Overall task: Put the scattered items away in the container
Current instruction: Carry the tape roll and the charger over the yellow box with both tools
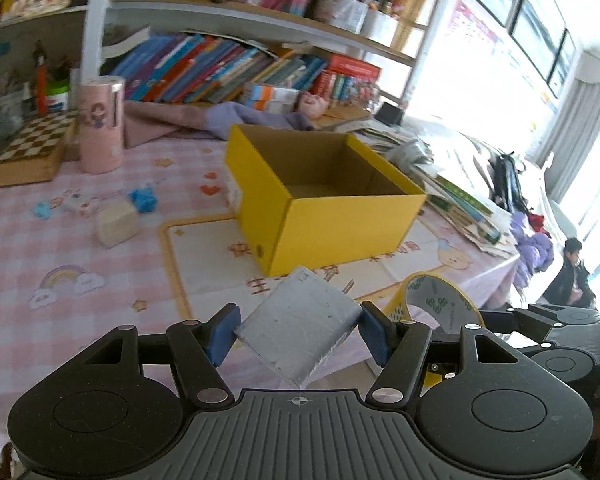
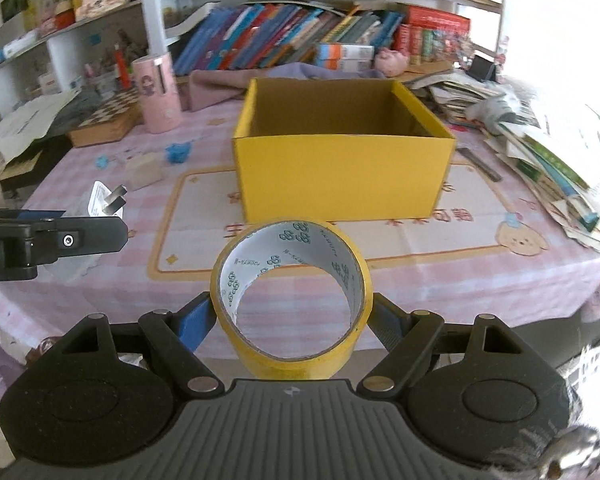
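Observation:
An open yellow cardboard box (image 1: 340, 220) (image 2: 340, 176) stands mid-table and looks empty. My left gripper (image 1: 298, 334) is shut on a white plug charger (image 1: 300, 326), held above the table before the box; the charger's prongs show in the right wrist view (image 2: 108, 200). My right gripper (image 2: 292, 320) is shut on a yellow tape roll (image 2: 292, 292), held above the table's near edge in front of the box; the roll also shows in the left wrist view (image 1: 432, 300). A beige block (image 1: 118, 222) (image 2: 144, 170) and blue pieces (image 1: 144, 198) (image 2: 178, 152) lie on the cloth left of the box.
A pink cylinder (image 1: 100, 124) and a chessboard box (image 1: 32, 148) stand at the back left. Books and papers (image 2: 540, 152) pile along the right side. A purple cloth (image 1: 204, 118) lies behind the box. A person (image 1: 572, 276) sits beyond the table's right edge.

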`<state>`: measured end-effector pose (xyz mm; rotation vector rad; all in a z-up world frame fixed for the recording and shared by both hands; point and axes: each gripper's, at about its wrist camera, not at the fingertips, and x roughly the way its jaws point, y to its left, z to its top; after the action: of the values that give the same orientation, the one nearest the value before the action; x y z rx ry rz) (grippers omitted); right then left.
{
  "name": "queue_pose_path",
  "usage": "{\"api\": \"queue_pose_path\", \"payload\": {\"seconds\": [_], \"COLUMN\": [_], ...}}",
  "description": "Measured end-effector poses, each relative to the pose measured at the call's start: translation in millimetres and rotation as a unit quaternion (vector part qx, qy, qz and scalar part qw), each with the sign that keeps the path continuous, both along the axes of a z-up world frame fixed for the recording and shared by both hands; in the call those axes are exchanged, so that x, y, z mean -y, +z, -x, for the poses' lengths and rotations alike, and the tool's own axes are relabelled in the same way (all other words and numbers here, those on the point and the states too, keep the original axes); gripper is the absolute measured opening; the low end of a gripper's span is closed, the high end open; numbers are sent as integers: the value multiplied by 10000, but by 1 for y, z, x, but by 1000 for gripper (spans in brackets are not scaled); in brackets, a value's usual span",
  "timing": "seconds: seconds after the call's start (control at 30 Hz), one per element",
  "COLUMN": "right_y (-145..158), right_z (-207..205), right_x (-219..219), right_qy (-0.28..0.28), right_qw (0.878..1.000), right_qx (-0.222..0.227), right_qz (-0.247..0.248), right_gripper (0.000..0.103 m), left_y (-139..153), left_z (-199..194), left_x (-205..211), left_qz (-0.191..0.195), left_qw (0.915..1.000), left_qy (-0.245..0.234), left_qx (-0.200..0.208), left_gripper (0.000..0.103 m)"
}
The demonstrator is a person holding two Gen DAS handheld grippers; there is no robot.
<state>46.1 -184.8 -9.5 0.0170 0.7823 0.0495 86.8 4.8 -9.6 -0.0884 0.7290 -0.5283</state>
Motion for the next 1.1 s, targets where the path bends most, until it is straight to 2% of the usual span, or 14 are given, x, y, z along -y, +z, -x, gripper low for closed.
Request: {"api": "queue_pose_path", "payload": {"seconds": [0.4,1.1], "right_y": [1,3], "right_z": [7,-9], "right_x": [31,44], "right_qy": [-392,-439], "right_qw": [9992,9990], "right_qx": [22,45], "right_qz": [-41,25], "right_gripper": [80,80], "left_y": [1,4], "left_z": [-6,-22], "left_x": [29,50], "left_qz": [3,114], "left_qw": [9994,9987], "left_qy": [-349,-484], "left_qx": [23,60], "left_gripper": [65,65]}}
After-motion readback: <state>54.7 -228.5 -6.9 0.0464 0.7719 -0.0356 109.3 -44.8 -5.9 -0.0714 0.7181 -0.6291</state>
